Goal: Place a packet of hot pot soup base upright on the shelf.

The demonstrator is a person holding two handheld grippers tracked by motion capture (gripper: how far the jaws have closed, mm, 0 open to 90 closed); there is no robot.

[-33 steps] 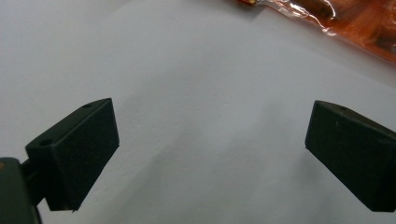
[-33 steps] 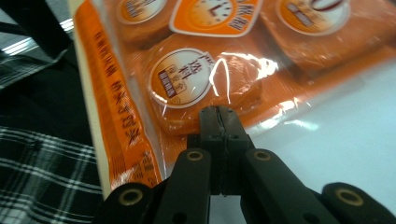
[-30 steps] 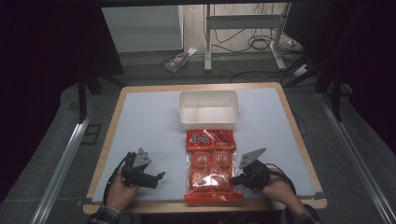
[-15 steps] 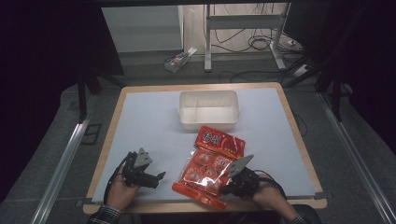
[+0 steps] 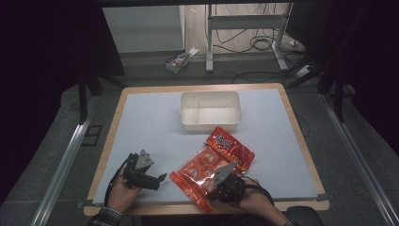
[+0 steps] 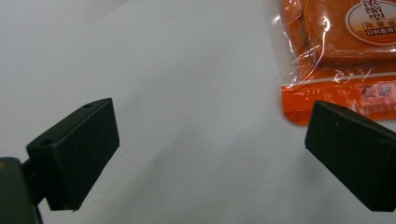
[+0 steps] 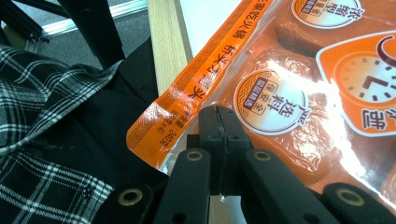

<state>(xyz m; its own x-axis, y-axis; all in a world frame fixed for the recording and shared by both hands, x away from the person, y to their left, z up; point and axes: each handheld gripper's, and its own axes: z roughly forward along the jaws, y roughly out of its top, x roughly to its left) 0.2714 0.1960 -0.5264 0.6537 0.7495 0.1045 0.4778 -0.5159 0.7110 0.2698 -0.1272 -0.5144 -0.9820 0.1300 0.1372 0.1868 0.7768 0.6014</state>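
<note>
Right tongs (image 7: 218, 122) clamped on orange snack pkg (image 7: 299, 84) edge; left tongs (image 6: 210, 149) wide apart, empty.

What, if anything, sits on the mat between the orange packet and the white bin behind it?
Nothing visible does. The orange packet, clamped at its near edge by the right gripper, lies just in front of the white bin, with bare white mat between them. The left gripper rests open, off to the packet's left, out of that path.
</note>
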